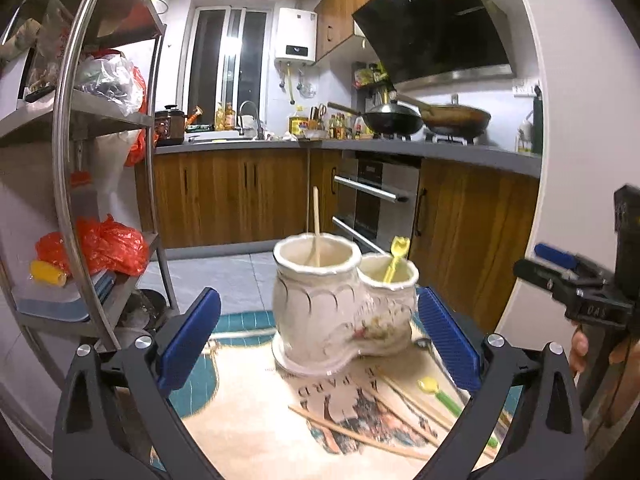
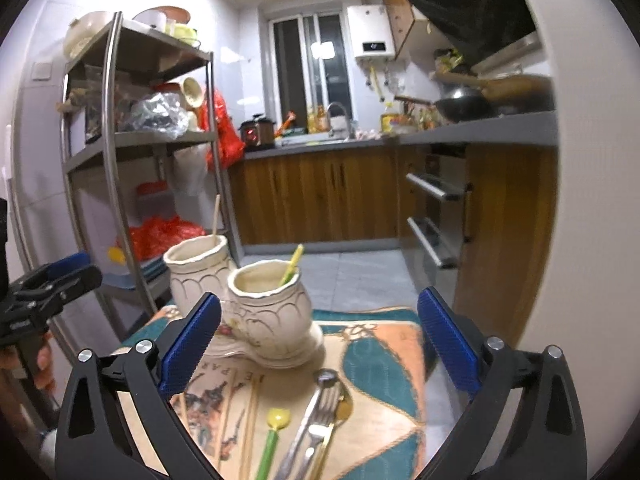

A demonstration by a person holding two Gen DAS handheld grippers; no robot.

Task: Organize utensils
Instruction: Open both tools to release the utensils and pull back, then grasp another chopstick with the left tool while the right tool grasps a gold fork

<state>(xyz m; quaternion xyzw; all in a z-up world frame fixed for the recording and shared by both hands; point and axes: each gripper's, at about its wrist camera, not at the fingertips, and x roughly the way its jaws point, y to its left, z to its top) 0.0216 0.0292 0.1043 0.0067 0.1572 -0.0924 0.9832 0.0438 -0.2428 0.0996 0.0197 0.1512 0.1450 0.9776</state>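
A cream ceramic double-pot holder (image 1: 340,304) stands on a patterned cloth; it also shows in the right wrist view (image 2: 256,304). Its taller pot holds one chopstick (image 1: 316,224), its lower pot a yellow-headed spoon (image 1: 396,258). My left gripper (image 1: 320,336) is open and empty, its fingers either side of the holder. My right gripper (image 2: 320,340) is open and empty above loose utensils: a green-handled yellow spoon (image 2: 272,436), a fork (image 2: 320,424), metal cutlery (image 2: 300,428) and chopsticks (image 2: 250,428). More chopsticks (image 1: 360,436) lie in front of the holder.
A steel shelf rack (image 2: 112,152) with bags and bowls stands to the left of the table. Wooden kitchen cabinets, an oven (image 1: 376,208) and a counter with woks (image 1: 400,120) lie beyond. The cloth (image 2: 376,360) covers the small table.
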